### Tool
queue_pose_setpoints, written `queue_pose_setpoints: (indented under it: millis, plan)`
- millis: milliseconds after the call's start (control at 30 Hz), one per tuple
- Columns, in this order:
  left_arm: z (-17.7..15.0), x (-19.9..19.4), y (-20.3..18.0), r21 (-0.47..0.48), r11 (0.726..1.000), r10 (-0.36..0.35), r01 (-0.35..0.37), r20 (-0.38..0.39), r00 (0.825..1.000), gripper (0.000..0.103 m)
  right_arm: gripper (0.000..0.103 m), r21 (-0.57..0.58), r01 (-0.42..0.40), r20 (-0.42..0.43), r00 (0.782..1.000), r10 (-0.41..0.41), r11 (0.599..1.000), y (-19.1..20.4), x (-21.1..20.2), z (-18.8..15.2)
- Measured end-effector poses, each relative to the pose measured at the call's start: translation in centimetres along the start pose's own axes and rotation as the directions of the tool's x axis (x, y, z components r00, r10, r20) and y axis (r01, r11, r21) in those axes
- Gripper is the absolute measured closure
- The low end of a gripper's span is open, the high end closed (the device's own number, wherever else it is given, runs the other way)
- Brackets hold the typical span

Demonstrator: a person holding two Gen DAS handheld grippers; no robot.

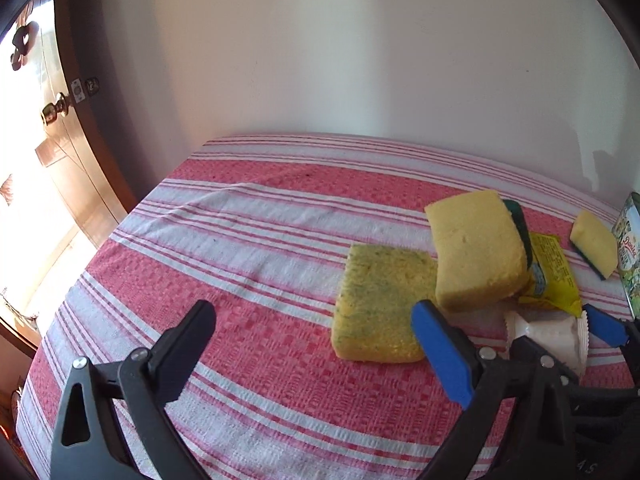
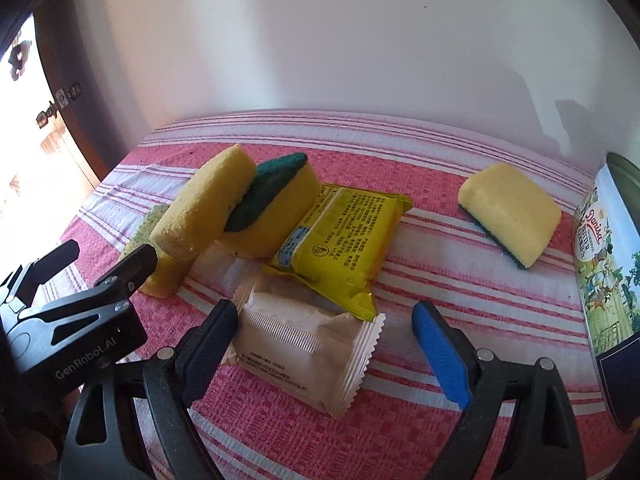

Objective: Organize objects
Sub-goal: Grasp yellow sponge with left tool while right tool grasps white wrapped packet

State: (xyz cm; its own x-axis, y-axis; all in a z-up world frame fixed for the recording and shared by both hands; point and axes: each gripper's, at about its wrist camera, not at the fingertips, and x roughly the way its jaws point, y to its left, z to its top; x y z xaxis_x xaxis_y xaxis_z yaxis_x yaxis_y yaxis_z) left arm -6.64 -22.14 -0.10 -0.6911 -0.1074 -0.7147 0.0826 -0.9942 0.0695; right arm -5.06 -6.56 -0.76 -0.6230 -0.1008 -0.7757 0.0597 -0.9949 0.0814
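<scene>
Both grippers sit low over the red-and-white striped cloth, and I hold nothing in either one.

My left gripper fills the bottom of the left wrist view, jaws spread wide, nothing between them. Just right of centre in that frame lies a flat yellow sponge speckled with green, flat on the cloth; the blue pad of my right-hand finger overlaps its lower right corner in the picture, though I cannot tell if it touches. A thick yellow sponge leans tilted on the flat one's right edge.

My right gripper stands released too, at the bottom of the right wrist view. A beige wrapped snack packet lies on the cloth between its fingers, closer to the dark left one. Above it, at centre frame, a yellow snack packet overlaps the beige packet's upper edge. To the upper left, the thick yellow sponge leans against a green-topped sponge, which touches the yellow packet's left side.

A fourth sponge, yellow face up with green pad beneath, lies apart at the right. A butter cookie tin stands at the right edge. My left gripper shows at the lower left here.
</scene>
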Motion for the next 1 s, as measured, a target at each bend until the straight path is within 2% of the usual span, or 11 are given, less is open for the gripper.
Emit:
queue_pose_setpoints:
  millis: [100,233,400,533,600,700,733,767,800,867,1000]
  plan:
    - [0.1,0.0,-0.2,0.002,1.0,-0.01,0.01,-0.006,1.0,0.003,0.02,-0.032,0.011,0.0,1.0,-0.011,0.999,0.2,-0.2,-0.2]
    - [0.0,-0.2,-0.8,0.035,0.998,-0.045,0.045,-0.005,0.999,0.001,0.054,-0.072,0.019,0.013,1.0,-0.018,0.997,-0.2,-1.0,-0.5]
    - [0.1,0.2,-2.2,0.081,0.991,-0.107,0.11,-0.04,0.993,0.001,0.062,-0.082,-0.025,0.014,1.0,0.027,0.996,-2.3,-1.6,-0.7]
    - [0.7,0.9,-3.2,0.099,0.991,-0.086,0.091,-0.048,0.995,0.002,0.067,-0.021,-0.102,0.021,0.994,0.103,0.995,-5.2,-2.5,-1.4]
    - [1.1,1.1,-3.4,0.09,0.993,-0.076,0.079,-0.038,0.996,0.01,0.067,0.003,-0.112,0.025,0.993,0.112,0.994,-5.9,-2.5,-1.5]
    - [1.3,0.9,-3.4,0.068,0.991,-0.115,0.116,-0.022,0.993,0.038,0.068,-0.004,-0.103,0.024,0.994,0.103,0.995,-5.7,-2.6,-1.5]
    - [1.2,0.8,-3.3,0.066,0.988,-0.137,0.138,-0.019,0.99,0.056,0.067,-0.008,-0.099,0.024,0.995,0.099,0.995,-5.7,-2.7,-1.6]
    - [1.3,0.6,-3.3,0.064,0.985,-0.158,0.158,-0.014,0.987,0.065,0.067,-0.006,-0.1,0.024,0.995,0.1,0.995,-5.7,-2.7,-1.6]
    - [1.3,0.5,-3.2,0.061,0.985,-0.159,0.159,-0.006,0.987,0.066,0.067,0.0,-0.104,0.025,0.994,0.104,0.995,-5.9,-2.8,-1.6]
    - [1.2,0.0,-2.9,0.043,0.987,-0.154,0.153,0.021,0.988,0.079,0.068,0.013,-0.114,0.028,0.993,0.113,0.993,-6.1,-2.8,-1.6]
    - [0.8,-1.8,-1.3,-0.018,0.989,-0.141,0.144,0.113,0.983,0.079,0.072,0.052,-0.173,0.041,0.984,0.171,0.984,-7.1,-3.0,-1.7]
